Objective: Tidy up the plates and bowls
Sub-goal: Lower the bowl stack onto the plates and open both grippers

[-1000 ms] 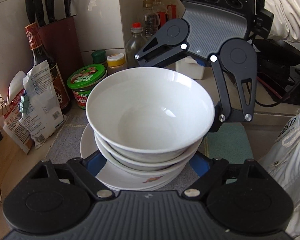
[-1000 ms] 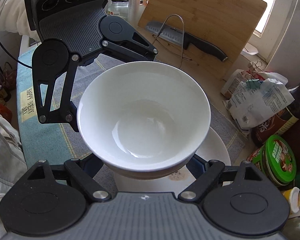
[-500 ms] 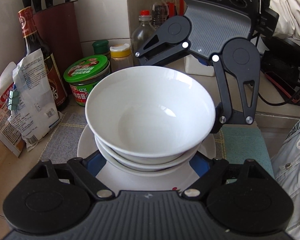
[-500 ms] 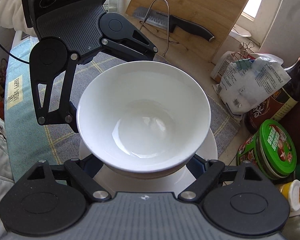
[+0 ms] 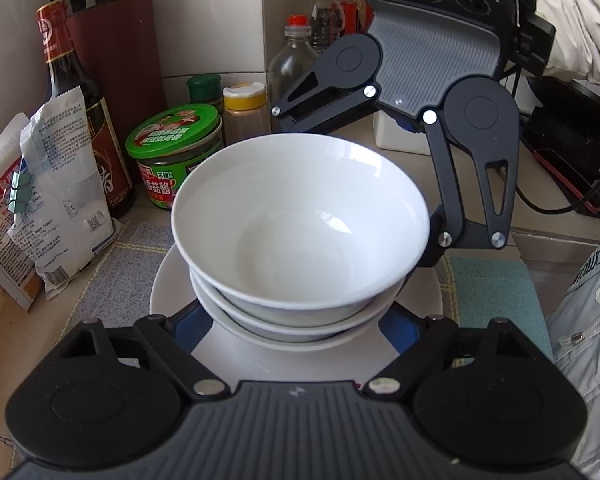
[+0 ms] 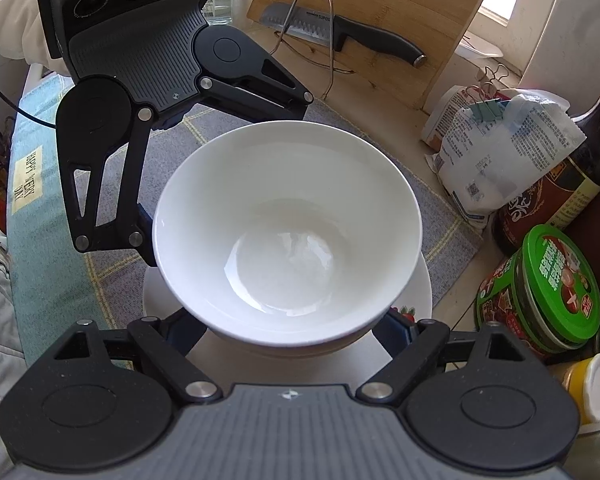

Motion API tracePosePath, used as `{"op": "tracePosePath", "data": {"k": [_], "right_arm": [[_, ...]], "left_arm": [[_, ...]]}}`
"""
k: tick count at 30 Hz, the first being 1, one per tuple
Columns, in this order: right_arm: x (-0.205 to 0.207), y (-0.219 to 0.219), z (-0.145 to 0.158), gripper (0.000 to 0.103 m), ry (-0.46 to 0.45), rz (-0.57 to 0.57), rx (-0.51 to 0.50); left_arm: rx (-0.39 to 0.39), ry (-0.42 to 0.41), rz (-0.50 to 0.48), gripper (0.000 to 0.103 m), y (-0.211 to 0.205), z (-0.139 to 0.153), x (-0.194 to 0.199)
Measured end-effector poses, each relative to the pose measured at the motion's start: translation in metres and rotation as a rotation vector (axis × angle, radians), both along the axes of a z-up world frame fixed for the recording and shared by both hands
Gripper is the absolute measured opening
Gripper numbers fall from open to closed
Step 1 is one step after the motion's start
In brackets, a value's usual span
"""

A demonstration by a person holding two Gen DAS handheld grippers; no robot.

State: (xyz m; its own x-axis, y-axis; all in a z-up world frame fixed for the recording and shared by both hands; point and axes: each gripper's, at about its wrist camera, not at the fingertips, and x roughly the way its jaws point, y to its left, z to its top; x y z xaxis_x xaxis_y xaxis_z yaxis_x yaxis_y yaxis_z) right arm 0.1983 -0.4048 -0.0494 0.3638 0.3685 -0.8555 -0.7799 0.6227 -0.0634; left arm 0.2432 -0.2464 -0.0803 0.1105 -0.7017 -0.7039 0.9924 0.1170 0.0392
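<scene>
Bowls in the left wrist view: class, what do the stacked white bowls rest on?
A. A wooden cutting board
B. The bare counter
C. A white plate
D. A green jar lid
C: the stacked bowls sit on a white plate, whose rim shows around their base, over a grey cloth.

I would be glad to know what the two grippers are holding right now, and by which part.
Apparently the stack of white bowls, gripped low on opposite sides by the left gripper and right gripper; the fingertips themselves are hidden beneath it.
</scene>
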Motion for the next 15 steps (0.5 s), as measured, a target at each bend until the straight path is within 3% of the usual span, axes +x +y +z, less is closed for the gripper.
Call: {"op": "tracePosePath", "data": {"k": [6, 9, 15], "right_arm": [[0.000, -0.003, 0.000, 0.093, 0.006, -0.020, 0.008], [-0.001, -0.004, 0.003, 0.103, -0.007, -0.030, 0.022], [-0.003, -0.002, 0.001, 0.103, -0.017, -0.043, 0.001]], "left_arm": [[-0.009, 0.004, 0.008, 0.092, 0.001, 0.000, 0.001], [-0.017, -0.030, 0.025, 0.099, 0.003, 0.000, -0.003], [0.001, -0.102, 0.068, 0.099, 0.011, -0.003, -0.017]]}}
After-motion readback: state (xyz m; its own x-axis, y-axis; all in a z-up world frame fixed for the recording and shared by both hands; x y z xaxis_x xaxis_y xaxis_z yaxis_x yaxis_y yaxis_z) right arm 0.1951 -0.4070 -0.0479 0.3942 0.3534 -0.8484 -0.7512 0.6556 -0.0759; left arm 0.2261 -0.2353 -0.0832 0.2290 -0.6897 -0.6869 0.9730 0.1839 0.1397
